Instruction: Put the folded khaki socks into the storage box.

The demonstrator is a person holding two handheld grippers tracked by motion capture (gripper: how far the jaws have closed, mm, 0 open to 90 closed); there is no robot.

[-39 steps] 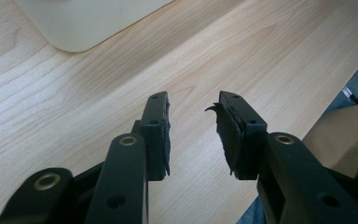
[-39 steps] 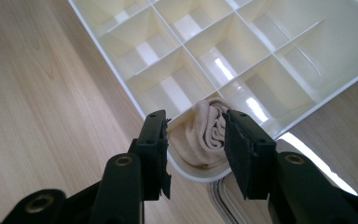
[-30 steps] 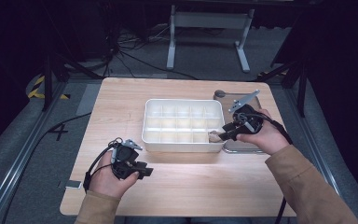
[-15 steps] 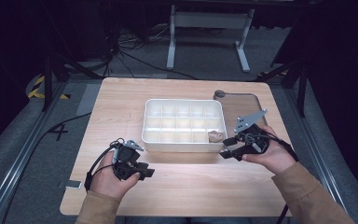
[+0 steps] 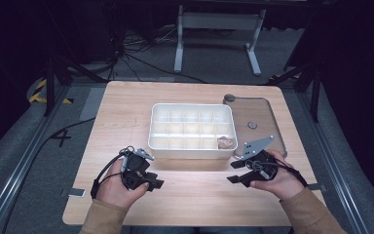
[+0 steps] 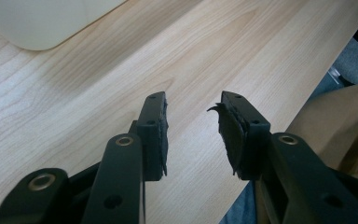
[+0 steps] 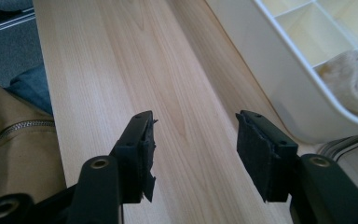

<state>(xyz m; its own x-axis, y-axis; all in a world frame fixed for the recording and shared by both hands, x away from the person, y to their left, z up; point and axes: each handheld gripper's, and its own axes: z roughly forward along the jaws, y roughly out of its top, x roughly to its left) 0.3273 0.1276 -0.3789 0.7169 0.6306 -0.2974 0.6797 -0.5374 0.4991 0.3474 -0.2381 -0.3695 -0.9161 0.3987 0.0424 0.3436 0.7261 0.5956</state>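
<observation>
White compartment tray [image 5: 191, 127] holding perhaps a rolled cloth [image 5: 227, 142], left gripper [image 5: 152, 183] parted, right gripper [image 5: 234, 171] wide, both empty

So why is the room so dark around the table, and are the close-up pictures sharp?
High view: light falls on the wooden table and white tray; the surroundings stay nearly black. Left gripper view: the jaws look sharp, the tray corner soft. Right gripper view: crisp wood grain, tray bright.

- White compartment tray [image 5: 158, 141]: rectangular, divided into small cells, mid-table, long side twd person.
- Rolled beige cloth [image 5: 226, 142]: sits in tray's front-right corner cell; looks like soft terry in right gripper view [image 7: 354, 81].
- Other cells look bare.
</observation>
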